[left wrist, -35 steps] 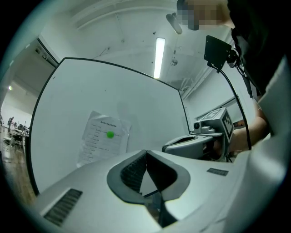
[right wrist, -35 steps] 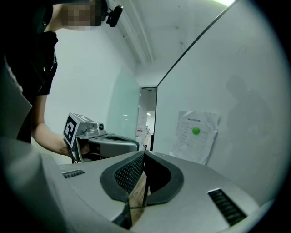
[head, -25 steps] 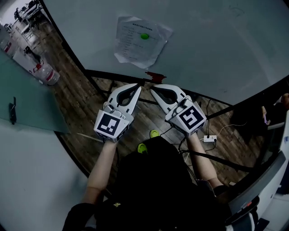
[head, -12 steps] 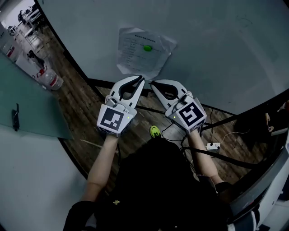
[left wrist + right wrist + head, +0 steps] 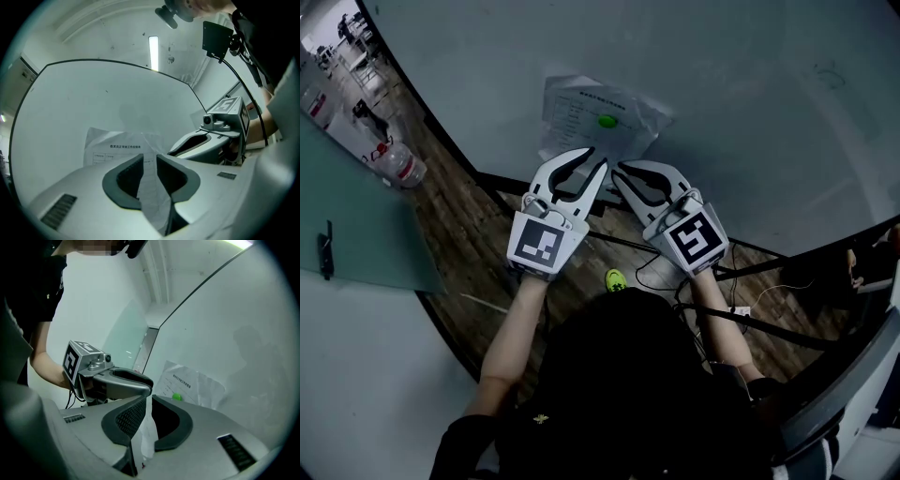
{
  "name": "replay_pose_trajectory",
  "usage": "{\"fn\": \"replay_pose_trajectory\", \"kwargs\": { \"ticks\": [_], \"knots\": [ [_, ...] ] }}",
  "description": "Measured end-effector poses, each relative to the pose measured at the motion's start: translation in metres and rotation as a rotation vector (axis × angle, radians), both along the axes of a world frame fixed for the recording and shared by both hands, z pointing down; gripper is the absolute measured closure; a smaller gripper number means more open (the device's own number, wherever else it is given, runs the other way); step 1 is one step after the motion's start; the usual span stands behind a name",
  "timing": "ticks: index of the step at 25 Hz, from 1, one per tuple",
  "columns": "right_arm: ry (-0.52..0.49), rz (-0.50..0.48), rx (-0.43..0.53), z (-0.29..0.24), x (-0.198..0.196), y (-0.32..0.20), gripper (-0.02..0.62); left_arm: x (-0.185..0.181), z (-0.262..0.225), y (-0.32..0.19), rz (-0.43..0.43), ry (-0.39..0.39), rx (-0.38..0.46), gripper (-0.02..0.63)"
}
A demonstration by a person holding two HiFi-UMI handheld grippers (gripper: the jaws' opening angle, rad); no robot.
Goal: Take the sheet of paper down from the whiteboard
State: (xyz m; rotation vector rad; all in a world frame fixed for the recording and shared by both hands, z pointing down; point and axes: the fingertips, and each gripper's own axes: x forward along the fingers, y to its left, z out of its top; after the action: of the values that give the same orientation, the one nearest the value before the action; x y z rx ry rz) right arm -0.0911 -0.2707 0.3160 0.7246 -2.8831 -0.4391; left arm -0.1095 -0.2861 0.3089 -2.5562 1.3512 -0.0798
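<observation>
White paper hangs on the whiteboard under a green magnet. The left gripper and right gripper have moved up to its lower edge. Both were clenched; now their jaws are opening around that edge, not yet pinching.

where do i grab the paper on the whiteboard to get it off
Take the sheet by its lower edge, coming from below: the green magnet pins it higher up, and the creased bottom seems to lift off the whiteboard.
</observation>
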Motion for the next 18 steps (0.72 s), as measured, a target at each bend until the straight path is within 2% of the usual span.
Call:
{"fn": "replay_pose_trajectory", "kwargs": {
  "ticks": [8, 18],
  "knots": [
    [0.022, 0.010, 0.020, -0.005, 0.008, -0.022, 0.520, 0.006, 0.001, -0.028, -0.034, -0.028, 0.003, 0.460],
    [0.042, 0.011, 0.021, -0.007, 0.017, -0.038, 0.509, 0.007, 0.004, -0.055, -0.124, -0.093, 0.033, 0.431]
  ]
}}
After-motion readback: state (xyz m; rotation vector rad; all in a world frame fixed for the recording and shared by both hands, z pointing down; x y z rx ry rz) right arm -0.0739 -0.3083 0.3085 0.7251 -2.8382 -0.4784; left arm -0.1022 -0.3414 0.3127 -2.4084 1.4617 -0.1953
